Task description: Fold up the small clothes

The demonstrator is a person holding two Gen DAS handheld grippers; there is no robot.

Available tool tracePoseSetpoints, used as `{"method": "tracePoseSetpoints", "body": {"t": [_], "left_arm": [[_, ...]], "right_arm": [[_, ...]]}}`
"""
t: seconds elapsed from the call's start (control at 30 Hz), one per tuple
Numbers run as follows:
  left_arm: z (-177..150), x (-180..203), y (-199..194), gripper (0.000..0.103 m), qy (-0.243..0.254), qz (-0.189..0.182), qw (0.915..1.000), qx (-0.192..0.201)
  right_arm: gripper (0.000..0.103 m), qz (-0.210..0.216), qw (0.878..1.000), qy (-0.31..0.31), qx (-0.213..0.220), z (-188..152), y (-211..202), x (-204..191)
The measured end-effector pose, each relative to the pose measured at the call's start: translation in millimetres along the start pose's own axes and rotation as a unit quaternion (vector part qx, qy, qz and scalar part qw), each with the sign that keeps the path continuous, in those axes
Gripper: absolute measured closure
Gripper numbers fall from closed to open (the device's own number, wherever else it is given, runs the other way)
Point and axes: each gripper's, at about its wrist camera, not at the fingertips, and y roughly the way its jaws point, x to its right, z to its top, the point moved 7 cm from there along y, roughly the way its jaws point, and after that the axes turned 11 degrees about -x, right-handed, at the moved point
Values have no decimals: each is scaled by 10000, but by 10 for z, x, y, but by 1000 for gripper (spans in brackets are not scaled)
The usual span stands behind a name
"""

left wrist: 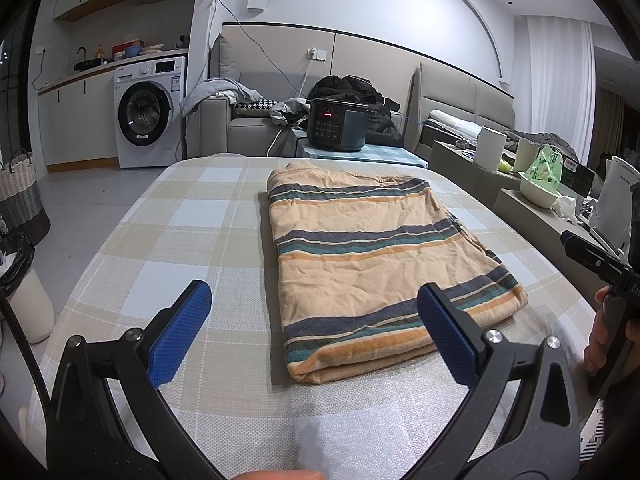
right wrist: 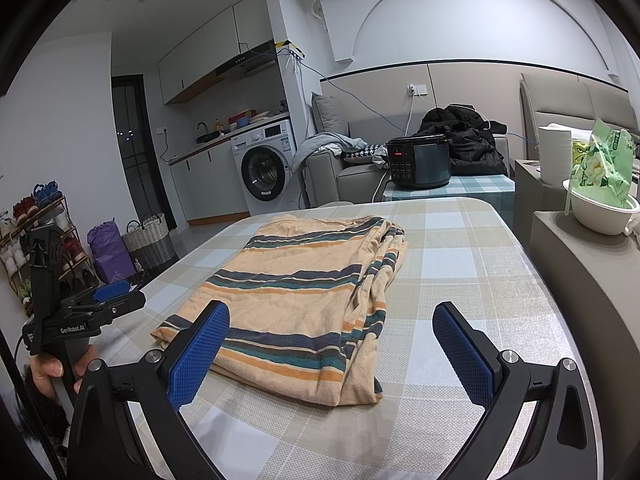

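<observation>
Striped cloth (left wrist: 372, 256) sits folded into a rough rectangle on the checked tabletop (left wrist: 180, 216), pretty much in the middle. From the left wrist view: the left tool (left wrist: 316, 332) has its blue pads wide apart with nothing between them, hovering over the near edge of the tabletop, and the right pad overlaps the cloth's near corner in the picture, though I can't tell if it's touching. Over on the right there's a white bowl (left wrist: 538, 196) on a grey ledge with a green printed bag (left wrist: 546, 168) stuffed in it. A woven basket (left wrist: 18, 192) stands on the floor at far left; can't see what's inside. The cloth is peach coloured with bands of navy, teal and orange running across it, a bit wrinkled, edges mostly lined up. The right tool (left wrist: 592, 258) pokes in from the right edge, held by a hand (left wrist: 600, 344), too side-on here to read.

Right wrist view: the right tool (right wrist: 332, 344) is also spread open and empty, low over the near edge of the tabletop, its left pad in front of the cloth (right wrist: 296, 292). The layers bunch up along the cloth's right side. Same bowl (right wrist: 600, 212) with the green bag (right wrist: 604, 168) in it at right. The left tool (right wrist: 108, 300) is at far left, just beside the cloth's corner. A dark cooker (right wrist: 418, 164) sits on a smaller table behind.
</observation>
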Motion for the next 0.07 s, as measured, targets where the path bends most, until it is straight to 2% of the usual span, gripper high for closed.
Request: {"method": "tracePoseSetpoints", "body": {"t": [0.07], "left_arm": [[1, 0, -2, 1, -7, -15, 10000, -8]], "right_arm": [[0, -1, 10000, 2, -1, 0, 0, -1]]}}
